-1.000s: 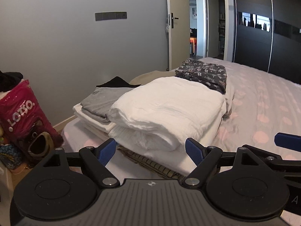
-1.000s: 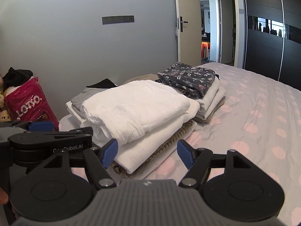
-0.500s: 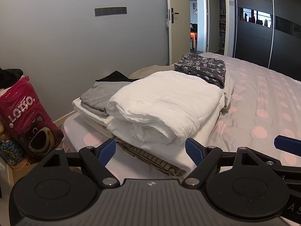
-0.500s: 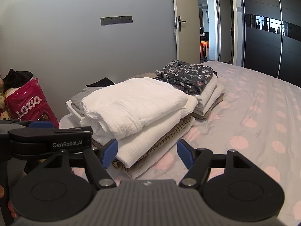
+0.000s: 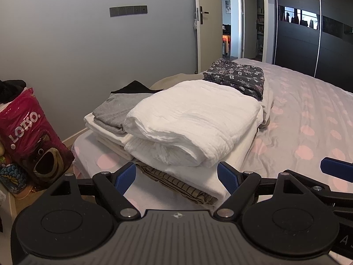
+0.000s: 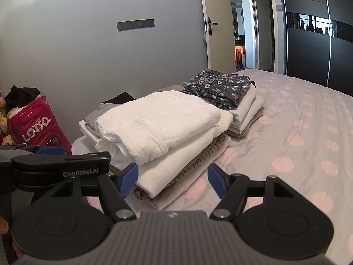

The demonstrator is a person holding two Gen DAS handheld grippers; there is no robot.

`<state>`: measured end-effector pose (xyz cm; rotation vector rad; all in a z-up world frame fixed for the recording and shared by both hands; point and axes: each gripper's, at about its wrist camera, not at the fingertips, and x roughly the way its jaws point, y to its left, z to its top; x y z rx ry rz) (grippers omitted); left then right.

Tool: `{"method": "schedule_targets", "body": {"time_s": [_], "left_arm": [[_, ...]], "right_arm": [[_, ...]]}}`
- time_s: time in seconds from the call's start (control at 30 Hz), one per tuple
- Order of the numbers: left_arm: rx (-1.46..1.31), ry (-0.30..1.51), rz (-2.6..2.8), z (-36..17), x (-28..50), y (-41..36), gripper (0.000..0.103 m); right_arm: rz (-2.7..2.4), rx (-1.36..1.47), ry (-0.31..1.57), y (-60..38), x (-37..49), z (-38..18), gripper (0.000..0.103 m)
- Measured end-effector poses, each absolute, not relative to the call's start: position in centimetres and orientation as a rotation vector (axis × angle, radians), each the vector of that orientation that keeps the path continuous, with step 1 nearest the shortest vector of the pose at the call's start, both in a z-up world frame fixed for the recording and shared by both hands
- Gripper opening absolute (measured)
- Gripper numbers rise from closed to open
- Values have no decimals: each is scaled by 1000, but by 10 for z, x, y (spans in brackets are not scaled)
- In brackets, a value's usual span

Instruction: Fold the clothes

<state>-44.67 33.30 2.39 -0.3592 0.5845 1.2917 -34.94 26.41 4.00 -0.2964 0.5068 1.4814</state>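
The bed [image 5: 308, 119], covered in a pale sheet with pink dots, filled the right of both views, with a grey wall [image 5: 66, 44] behind it and a dark wardrobe [image 5: 308, 39] at the far right. Near the bed's corner lay the folded clothes: a white stack [image 5: 192, 121] topped by a thick folded white piece, resting on a striped olive garment [image 5: 176, 183]. Just beside it on the wall side sat a grey top [image 5: 114, 110] on cream layers, and behind it a dark floral piece [image 6: 218, 84] crowned a smaller cream pile. A pink bag [image 5: 28, 137] stood on the floor beside the bed. The left gripper [image 5: 176, 174] hovered before the white stack with its blue-tipped jaws spread wide and holding nothing. The right gripper [image 6: 173, 177] hung likewise, jaws apart and empty, just short of the stack's edge.
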Motion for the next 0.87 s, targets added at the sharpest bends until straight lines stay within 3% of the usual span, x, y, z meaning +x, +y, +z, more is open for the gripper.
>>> {"method": "schedule_targets", "body": {"time_s": [0.87], "left_arm": [[-365, 594, 1305, 22, -448, 331, 81]], "right_arm": [[1486, -294, 515, 264, -351, 37, 72]]}}
